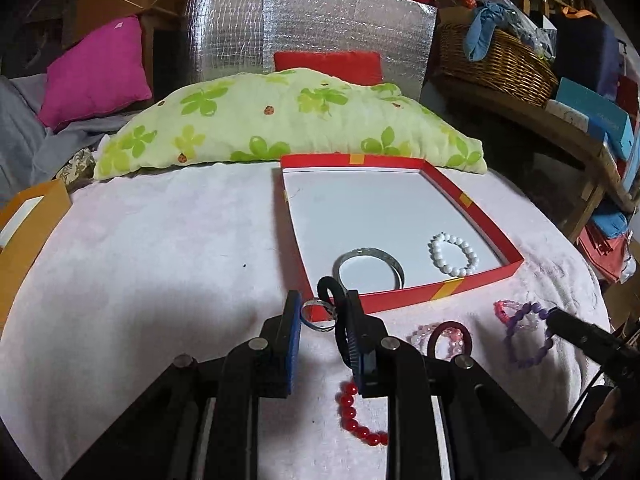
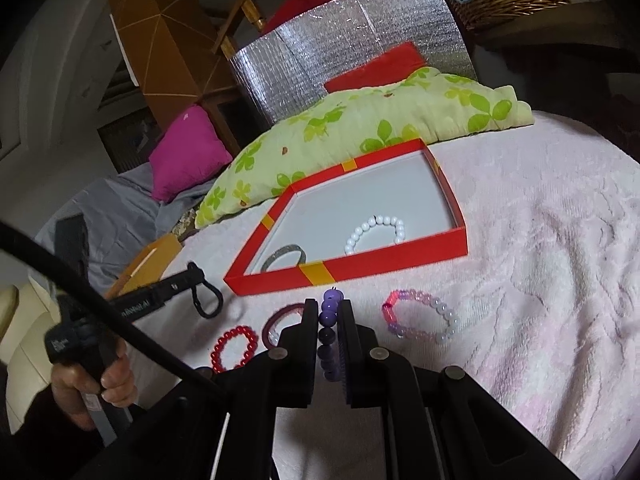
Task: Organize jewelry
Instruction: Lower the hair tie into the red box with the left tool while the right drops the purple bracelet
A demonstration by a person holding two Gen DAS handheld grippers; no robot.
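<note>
Two grippers hover at the bed's near edge, where the loose jewelry lies; the bed (image 1: pixel 160 240) wears a pale pink fleece cover, with a green flowered pillow (image 1: pixel 280 120) along its far side and a silver foil panel (image 1: pixel 312 28), a magenta cushion (image 1: pixel 96 72) and a wicker basket (image 1: pixel 496 60) crowding the room behind; a red box (image 1: pixel 476 236) with a white floor sits just before the pillow, open to serve, I judge, as the collecting tray; a grey bangle (image 1: pixel 368 268) and a white bead bracelet (image 1: pixel 454 254) already lie in its near end, apart from each other. The left gripper (image 1: pixel 320 320) has fingers slightly apart, with a black hair tie (image 1: pixel 332 300) hooked over one finger and a thin silver ring (image 1: pixel 316 316) between them, whether pinched I cannot tell; it hangs just short of the box's near wall. The right gripper (image 2: pixel 329 320) has fingers pressed onto a purple bead bracelet (image 2: pixel 329 318), held edge-on. A pink bead bracelet (image 2: pixel 420 320), a maroon hair tie (image 2: pixel 280 316) and a red bead bracelet (image 2: pixel 234 346) wait on the cover.
</note>
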